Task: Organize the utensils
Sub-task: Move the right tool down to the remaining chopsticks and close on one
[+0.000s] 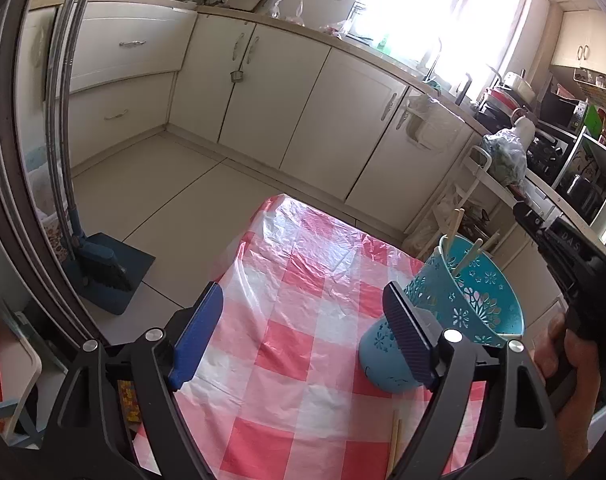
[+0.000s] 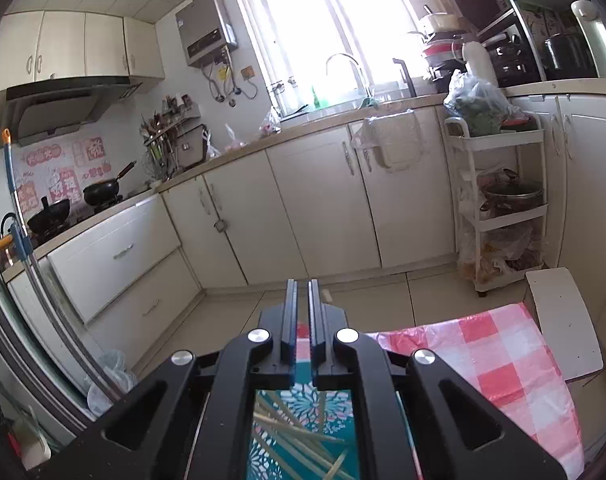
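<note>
Here the left gripper [image 1: 303, 312] stands wide apart over the counter [image 1: 303, 360], which is draped in a pink-and-white checked plastic cloth, and nothing lies between its blue pads; its right finger [image 1: 407, 336] crosses in front of the teal holder [image 1: 467, 296], and whether it touches the cup cannot be told. That holder, a cup pierced with flower cutouts, leans with its mouth tipped toward the right and keeps a few pale chopsticks [image 1: 457, 220] inside, their tips poking above the rim. Two more sticks [image 1: 395, 444] lie on the cloth near the bottom edge, cut off by the frame. Further right a hand [image 1: 563, 352] grips the black handle of the right gripper [image 2: 302, 292], whose fingers are pressed nearly together on nothing. Beneath its body the right wrist view catches only a slice of the holder's teal inside and crossed chopsticks.
</note>
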